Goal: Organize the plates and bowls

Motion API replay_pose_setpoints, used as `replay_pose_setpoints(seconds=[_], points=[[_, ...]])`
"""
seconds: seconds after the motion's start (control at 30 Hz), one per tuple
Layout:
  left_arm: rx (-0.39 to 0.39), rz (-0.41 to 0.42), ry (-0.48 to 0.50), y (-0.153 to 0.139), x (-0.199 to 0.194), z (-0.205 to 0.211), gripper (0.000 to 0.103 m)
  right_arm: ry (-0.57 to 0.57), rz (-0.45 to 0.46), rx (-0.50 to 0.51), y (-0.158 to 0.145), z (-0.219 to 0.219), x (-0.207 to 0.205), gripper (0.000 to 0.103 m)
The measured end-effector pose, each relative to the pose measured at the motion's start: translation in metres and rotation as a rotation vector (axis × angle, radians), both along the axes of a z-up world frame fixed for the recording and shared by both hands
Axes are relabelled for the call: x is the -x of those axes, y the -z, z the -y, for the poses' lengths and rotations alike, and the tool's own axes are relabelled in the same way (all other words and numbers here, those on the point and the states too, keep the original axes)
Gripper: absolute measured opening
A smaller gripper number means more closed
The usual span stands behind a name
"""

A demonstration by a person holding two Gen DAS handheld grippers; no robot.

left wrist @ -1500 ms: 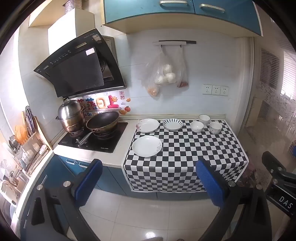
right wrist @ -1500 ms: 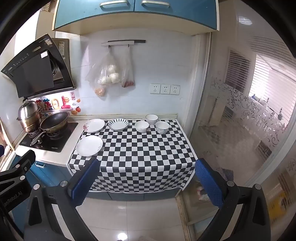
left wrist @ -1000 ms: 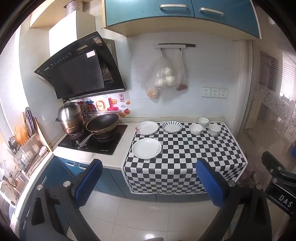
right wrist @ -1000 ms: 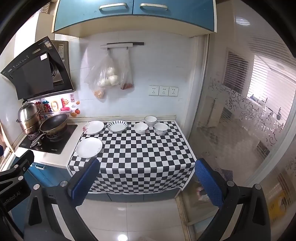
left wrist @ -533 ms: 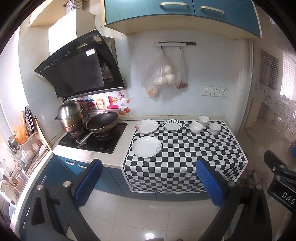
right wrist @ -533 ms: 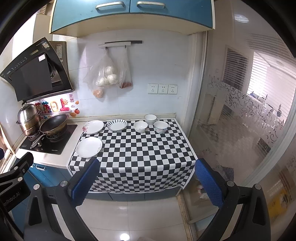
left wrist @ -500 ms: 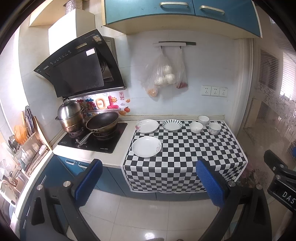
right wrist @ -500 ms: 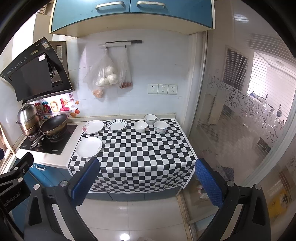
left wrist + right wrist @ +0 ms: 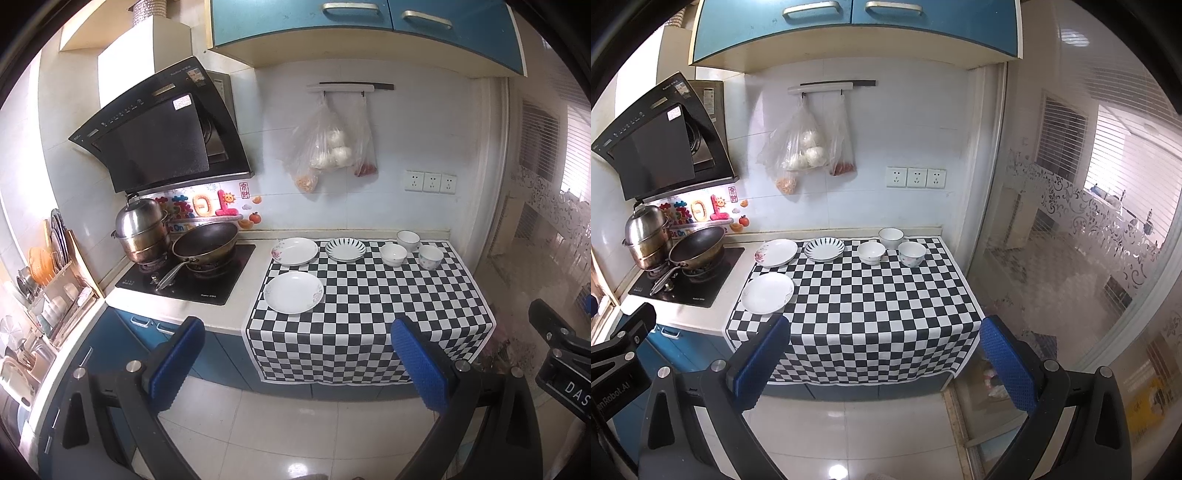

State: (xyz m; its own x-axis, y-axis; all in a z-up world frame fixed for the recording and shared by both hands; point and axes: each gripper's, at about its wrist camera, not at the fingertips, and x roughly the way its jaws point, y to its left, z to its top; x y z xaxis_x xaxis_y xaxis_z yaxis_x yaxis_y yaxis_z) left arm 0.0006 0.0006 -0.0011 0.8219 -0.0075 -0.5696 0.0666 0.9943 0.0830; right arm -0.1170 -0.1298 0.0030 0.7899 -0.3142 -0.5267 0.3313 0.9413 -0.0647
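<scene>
Plates (image 9: pixel 294 297) and bowls (image 9: pixel 393 254) lie singly, unstacked, along the back and left of the checkered surface (image 9: pixel 369 302), so left tongs (image 9: pixel 299 360) and right tongs (image 9: pixel 882 356) hang spread and empty, well short of them.

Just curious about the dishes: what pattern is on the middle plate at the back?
Dark radiating stripes around the striped plate rim, clearest in the right wrist view.

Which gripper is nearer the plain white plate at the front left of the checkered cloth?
Left, as far as the views show. The left gripper faces the white plate almost head-on, just beyond its open fingers. The right gripper points further right, with the plate off toward its left finger.
</scene>
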Motion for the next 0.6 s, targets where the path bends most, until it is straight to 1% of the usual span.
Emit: replay_pose_setpoints(seconds=[0.6], points=[[-0.004, 0.006, 0.001, -0.0018, -0.0037, 0.0035, 0.103, 0.003, 0.006, 0.001, 0.0005, 0.0024, -0.0004, 0.103]])
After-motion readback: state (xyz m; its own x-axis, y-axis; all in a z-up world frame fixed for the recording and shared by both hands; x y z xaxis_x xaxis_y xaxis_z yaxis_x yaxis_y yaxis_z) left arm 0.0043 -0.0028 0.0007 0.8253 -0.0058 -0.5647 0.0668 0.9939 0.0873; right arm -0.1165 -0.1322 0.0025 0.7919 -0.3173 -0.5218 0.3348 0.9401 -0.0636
